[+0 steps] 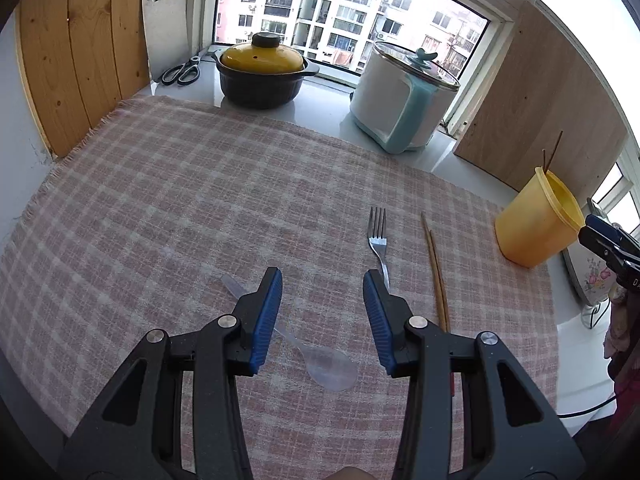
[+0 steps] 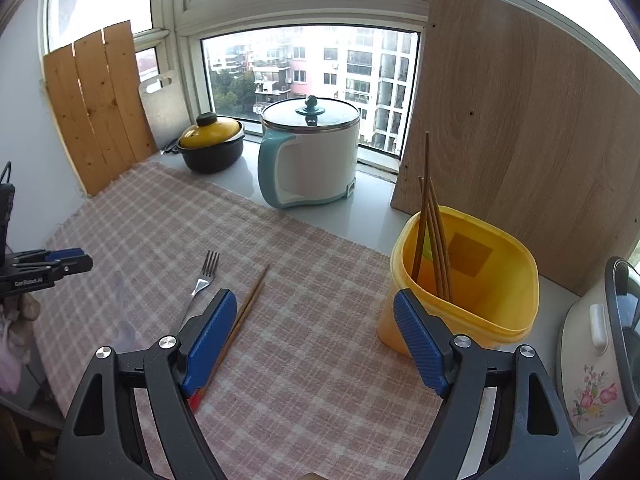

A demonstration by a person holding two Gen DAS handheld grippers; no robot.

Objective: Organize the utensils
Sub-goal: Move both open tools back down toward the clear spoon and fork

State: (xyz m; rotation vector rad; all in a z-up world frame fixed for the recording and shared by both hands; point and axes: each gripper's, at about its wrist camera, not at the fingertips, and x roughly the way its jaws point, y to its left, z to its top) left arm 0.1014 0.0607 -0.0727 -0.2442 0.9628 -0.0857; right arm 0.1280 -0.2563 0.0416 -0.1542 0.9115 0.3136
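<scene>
We see a checked cloth over the counter. On its right edge stands a yellow tub with chopsticks upright inside. Our right gripper hangs open, empty, beside the tub. Our left gripper is open too, over a clear spoon. Loose chopsticks and a fork lie side by side on the cloth.

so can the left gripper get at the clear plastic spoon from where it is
Probably yes. The left gripper hangs open right over the clear spoon on the checked cloth, nothing on top of it. The fork lies just off to the side, not across it.
</scene>
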